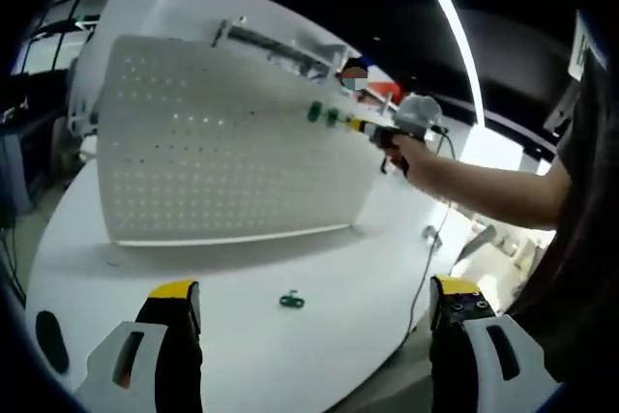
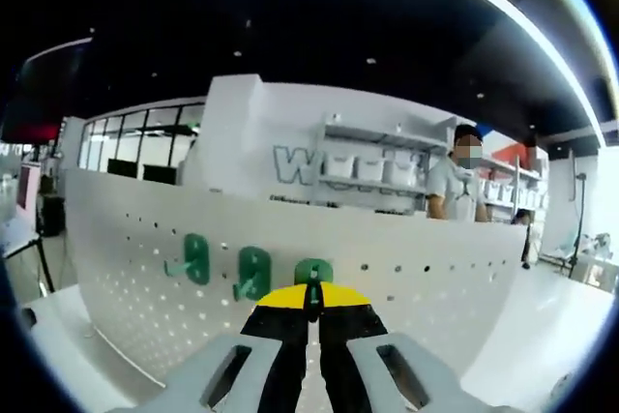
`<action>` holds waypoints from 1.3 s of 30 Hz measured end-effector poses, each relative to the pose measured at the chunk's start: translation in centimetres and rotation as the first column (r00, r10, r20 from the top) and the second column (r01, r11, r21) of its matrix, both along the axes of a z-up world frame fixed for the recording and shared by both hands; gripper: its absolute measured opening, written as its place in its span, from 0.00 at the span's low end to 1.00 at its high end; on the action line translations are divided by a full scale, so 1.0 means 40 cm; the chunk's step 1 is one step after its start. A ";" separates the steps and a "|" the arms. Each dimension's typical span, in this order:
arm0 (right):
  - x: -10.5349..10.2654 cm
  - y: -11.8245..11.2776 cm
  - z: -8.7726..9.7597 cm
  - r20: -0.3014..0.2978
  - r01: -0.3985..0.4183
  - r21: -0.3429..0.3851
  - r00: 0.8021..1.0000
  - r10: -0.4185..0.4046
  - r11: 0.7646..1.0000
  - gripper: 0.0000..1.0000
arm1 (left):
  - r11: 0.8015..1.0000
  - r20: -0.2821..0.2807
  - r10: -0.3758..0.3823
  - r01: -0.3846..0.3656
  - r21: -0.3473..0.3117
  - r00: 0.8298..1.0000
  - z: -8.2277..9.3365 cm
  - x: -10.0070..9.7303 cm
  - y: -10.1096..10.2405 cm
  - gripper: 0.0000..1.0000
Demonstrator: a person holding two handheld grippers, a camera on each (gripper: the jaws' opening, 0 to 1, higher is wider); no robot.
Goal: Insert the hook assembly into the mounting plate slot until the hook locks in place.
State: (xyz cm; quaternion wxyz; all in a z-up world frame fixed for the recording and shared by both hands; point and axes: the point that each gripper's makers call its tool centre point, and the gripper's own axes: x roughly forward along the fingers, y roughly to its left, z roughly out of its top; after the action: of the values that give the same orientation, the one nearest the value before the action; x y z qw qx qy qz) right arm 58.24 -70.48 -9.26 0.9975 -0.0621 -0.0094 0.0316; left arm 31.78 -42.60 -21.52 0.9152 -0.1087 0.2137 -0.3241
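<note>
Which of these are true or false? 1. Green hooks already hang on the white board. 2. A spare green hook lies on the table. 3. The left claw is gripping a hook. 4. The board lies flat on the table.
1. True: two green hooks hang on the pegboard.
2. True: a spare hook lies on the table.
3. False: the left claw is open and empty; the right claw is shut on a third hook at the board.
4. False: it stands upright.

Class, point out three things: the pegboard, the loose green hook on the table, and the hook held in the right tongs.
pegboard (image 1: 222, 142), left gripper view, its perforated face.
loose green hook (image 1: 291, 300), left gripper view, its body.
held hook (image 2: 312, 271), right gripper view, its green top.
</note>
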 end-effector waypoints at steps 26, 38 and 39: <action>0.028 -0.016 -0.013 0.014 0.013 0.050 1.000 -0.013 0.999 0.01 | 1.000 -0.010 0.000 -0.001 -0.012 1.000 -0.003 0.019 0.008 1.00; 0.053 -0.031 -0.026 -0.025 0.007 0.066 1.000 -0.006 0.998 0.01 | 1.000 -0.017 0.010 -0.010 -0.008 1.000 -0.011 0.013 0.012 1.00; 0.056 -0.034 -0.024 -0.025 0.010 0.068 1.000 -0.009 0.998 0.02 | 1.000 -0.017 0.012 -0.012 -0.009 1.000 -0.011 0.012 0.012 1.00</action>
State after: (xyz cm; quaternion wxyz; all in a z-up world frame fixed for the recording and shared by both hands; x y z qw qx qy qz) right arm 60.47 -71.84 -10.22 0.9992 -0.0276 0.0023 0.0273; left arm 32.28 -42.11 -21.96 0.9147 -0.1169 0.2195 -0.3187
